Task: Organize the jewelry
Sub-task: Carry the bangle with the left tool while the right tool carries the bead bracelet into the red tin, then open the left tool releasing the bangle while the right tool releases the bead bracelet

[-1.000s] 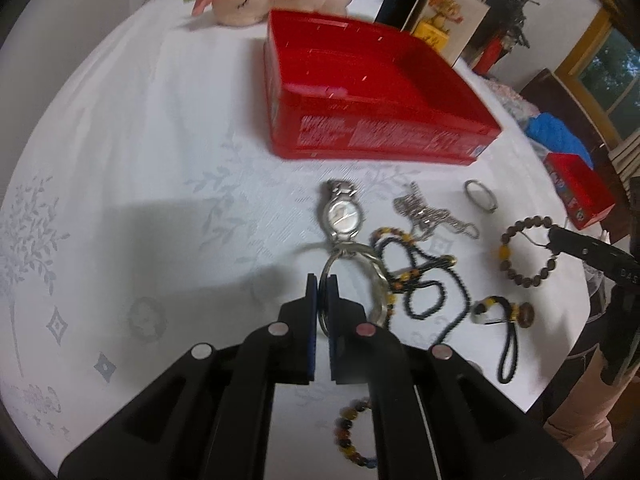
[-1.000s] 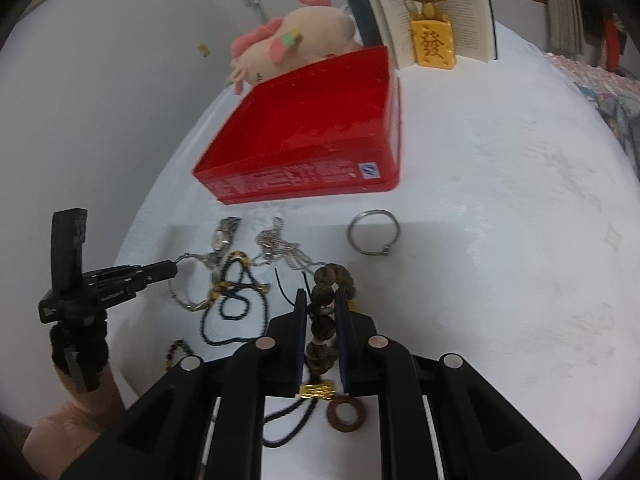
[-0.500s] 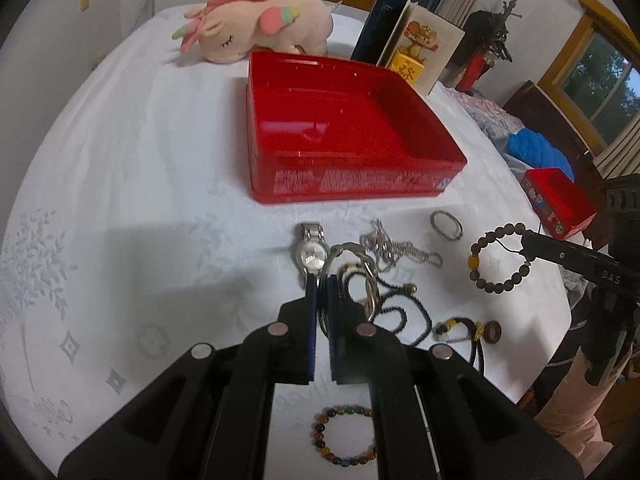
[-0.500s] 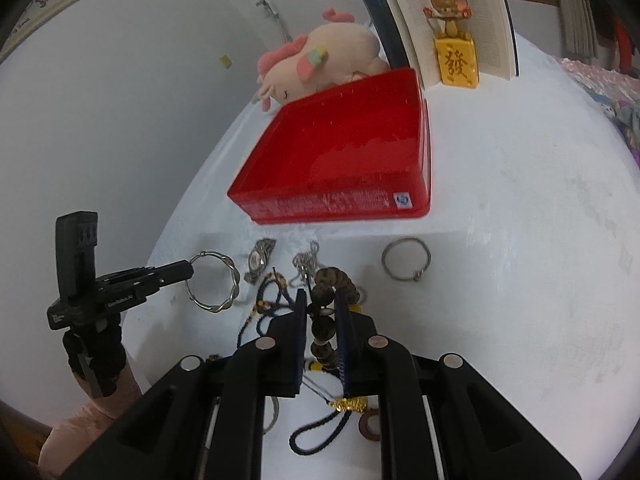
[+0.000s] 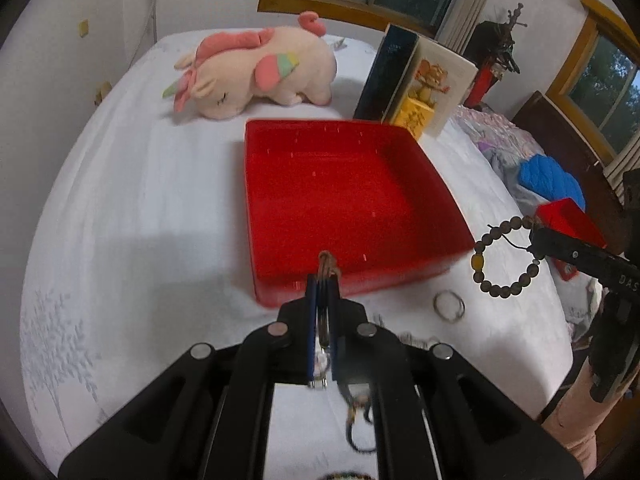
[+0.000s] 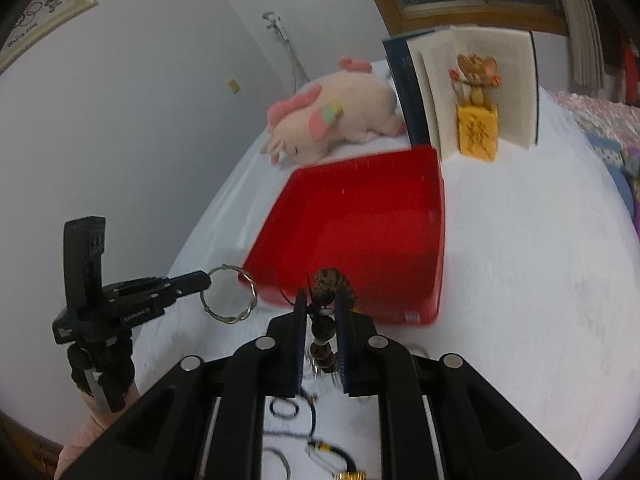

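The left gripper [image 5: 323,280] is pinched tight on a twisted silver bangle [image 6: 229,294]; in the right wrist view the ring hangs free from the fingertips, clear of the cloth and just beside the near left corner of the red tray [image 5: 400,276]. In its own view only a sliver of the bangle shows above the closed pads, right over the tray's near rim.

The right gripper [image 6: 321,304] clamps a bracelet of dark wooden beads [image 6: 330,280] — a few beads stand above the fingers, the others run down between them. From the left wrist view the same bracelet [image 5: 506,256] dangles as an open loop off the tray's right near corner, above the white tablecloth [image 5: 160,208].

The tray sits open and shallow, its floor bare red. Left of it the cloth runs unbroken to the table's curved edge; right of it, in the right wrist view, a broad stretch of cloth is likewise free.

On the cloth below the grippers lie a small silver ring [image 5: 449,306] near the tray's front wall, and black bead strands [image 6: 296,412], blurred, close under the fingers.

Behind the tray a pink plush toy [image 5: 256,72] lies along the far rim, and an upright open book [image 6: 476,84] with a yellow mouse figurine [image 6: 478,120] stands at the far right corner.
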`<state>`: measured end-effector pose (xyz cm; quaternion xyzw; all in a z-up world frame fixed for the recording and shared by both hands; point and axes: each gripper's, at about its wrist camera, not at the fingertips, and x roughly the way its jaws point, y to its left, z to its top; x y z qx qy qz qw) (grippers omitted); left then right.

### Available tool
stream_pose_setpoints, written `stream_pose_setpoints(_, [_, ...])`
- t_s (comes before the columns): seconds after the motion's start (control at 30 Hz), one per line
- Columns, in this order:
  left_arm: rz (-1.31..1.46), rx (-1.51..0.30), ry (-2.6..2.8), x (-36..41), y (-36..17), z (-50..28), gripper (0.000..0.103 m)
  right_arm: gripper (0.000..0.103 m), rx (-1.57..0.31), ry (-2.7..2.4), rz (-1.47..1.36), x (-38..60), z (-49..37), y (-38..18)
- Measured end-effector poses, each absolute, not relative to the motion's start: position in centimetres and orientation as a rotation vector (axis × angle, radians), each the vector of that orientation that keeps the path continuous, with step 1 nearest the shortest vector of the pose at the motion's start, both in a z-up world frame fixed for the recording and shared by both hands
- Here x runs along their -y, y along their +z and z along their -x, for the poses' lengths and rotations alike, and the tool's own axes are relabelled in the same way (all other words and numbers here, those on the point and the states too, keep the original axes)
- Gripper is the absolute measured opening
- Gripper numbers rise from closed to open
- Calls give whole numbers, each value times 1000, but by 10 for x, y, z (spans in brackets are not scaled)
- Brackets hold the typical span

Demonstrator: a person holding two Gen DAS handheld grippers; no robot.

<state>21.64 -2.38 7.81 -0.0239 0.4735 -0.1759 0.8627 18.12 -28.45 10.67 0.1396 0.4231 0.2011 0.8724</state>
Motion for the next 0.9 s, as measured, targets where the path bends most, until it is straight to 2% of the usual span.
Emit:
stream_pose_setpoints(0.4, [42, -1015, -352, 54, 64, -292, 3, 13, -958, 354, -247, 259, -272, 73])
stream_pose_setpoints(0.9, [40, -1082, -332, 67, 14, -330, 4, 15, -1089, 308, -245, 260, -306, 14])
